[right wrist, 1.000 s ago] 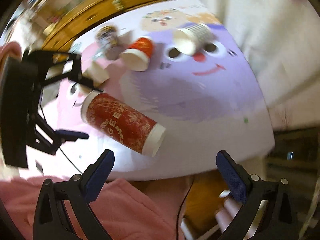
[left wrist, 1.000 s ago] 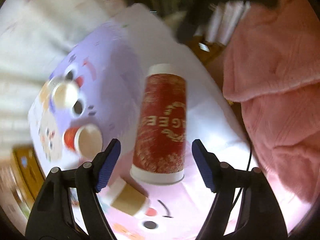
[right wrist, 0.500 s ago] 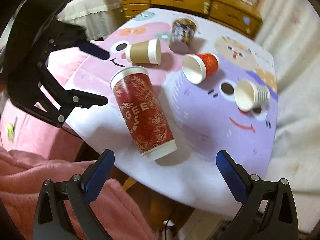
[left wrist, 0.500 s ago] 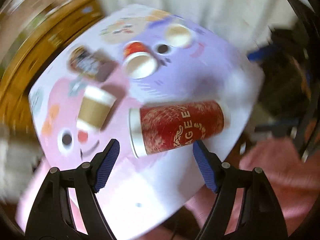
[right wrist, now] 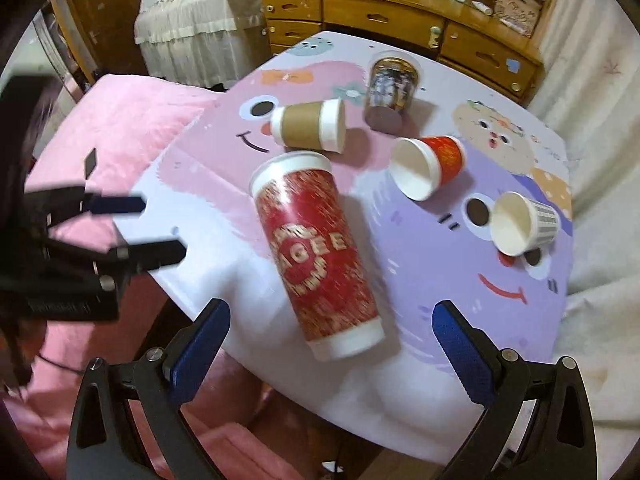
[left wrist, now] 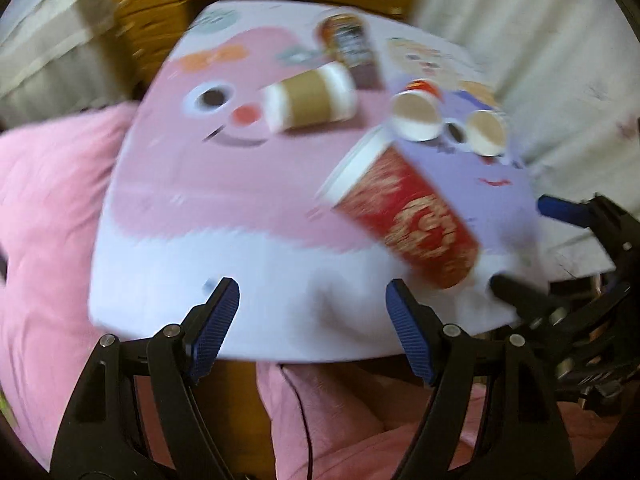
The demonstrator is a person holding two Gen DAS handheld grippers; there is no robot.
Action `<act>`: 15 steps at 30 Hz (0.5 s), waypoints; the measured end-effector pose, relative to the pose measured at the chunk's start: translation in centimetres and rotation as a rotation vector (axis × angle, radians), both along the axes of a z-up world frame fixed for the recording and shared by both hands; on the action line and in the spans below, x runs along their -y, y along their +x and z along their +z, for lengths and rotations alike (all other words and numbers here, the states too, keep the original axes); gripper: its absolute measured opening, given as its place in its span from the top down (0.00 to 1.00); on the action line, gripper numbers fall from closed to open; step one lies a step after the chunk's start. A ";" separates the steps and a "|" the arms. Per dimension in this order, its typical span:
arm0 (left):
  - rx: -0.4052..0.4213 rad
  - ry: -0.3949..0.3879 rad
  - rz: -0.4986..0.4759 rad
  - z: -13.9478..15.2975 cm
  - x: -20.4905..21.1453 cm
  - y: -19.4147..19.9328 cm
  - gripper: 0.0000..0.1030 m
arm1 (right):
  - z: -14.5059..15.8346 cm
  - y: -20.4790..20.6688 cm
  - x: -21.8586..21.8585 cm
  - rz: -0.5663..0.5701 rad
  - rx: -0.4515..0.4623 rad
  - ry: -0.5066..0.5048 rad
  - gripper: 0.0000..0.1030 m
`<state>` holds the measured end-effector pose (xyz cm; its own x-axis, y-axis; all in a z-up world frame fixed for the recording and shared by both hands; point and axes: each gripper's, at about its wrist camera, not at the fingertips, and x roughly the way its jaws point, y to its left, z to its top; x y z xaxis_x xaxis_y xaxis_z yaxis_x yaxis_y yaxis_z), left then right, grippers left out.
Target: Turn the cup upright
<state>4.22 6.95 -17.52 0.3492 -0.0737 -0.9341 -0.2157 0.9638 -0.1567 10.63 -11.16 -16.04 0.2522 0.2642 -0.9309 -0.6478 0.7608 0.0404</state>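
The tall red cup [right wrist: 316, 254] lies on its side near the front edge of the worktop [right wrist: 420, 380], its white-rimmed end toward the right tongs [right wrist: 331, 342] and its other end pointing at the brown cup [right wrist: 310, 125]. The right tongs hang released, their blue-tipped fingers spread wide on either side of the cup's near end and clear of it; the cup sits between them, a little ahead.

In the left wrist view, which is blurred, the same red cup [left wrist: 404, 214] lies ahead and to the right of the left tongs [left wrist: 312, 328], outside the gap between the fingers. The left tongs are also released, holding nothing, over the white front part of the worktop [left wrist: 256, 280].

Farther back lie a small red cup [right wrist: 430, 166] and a white cup [right wrist: 522, 224], both on their sides with mouths toward the camera, and a dark patterned cup [right wrist: 390, 90]. A pink blanket [right wrist: 116, 120] lies to the left of the worktop.
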 end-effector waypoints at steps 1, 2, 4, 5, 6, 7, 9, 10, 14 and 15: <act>-0.021 0.002 0.040 -0.5 -0.6 -0.8 0.29 | -0.2 0.3 -0.5 0.008 -0.004 -0.005 0.00; -0.036 -0.003 0.069 -0.9 -0.9 -1.3 0.29 | -0.4 0.5 -1.0 0.015 -0.008 -0.011 0.00; -0.059 -0.033 0.139 -1.7 -1.8 -2.5 0.29 | -1.4 1.3 -2.3 0.022 -0.031 -0.023 0.00; -0.068 -0.041 0.181 -2.0 -2.2 -3.2 0.29 | -1.8 1.9 -2.8 0.024 -0.045 -0.022 0.00; -0.073 -0.038 0.222 -2.1 -2.6 -3.7 0.29 | -2.5 2.5 -3.5 0.020 -0.067 -0.025 0.00; -0.088 -0.018 0.270 -2.2 -3.1 -4.4 0.29 | -3.0 3.0 -4.1 0.014 -0.079 -0.032 0.01; -0.106 -0.006 0.344 -2.4 -3.8 -5.3 0.29 | -4.3 4.1 -5.3 0.007 -0.102 -0.044 0.02; -0.106 -0.020 0.374 -2.5 -4.4 -5.9 0.29 | -5.0 4.6 -6.0 0.000 -0.117 -0.061 0.02; -0.125 -0.060 0.441 -2.9 -5.9 -7.5 0.29 | -7.3 5.9 -8.6 0.003 -0.134 -0.111 0.02; -0.135 -0.047 0.444 -3.0 -6.2 -7.6 0.29 | -8.0 6.1 -9.4 0.011 -0.141 -0.126 0.04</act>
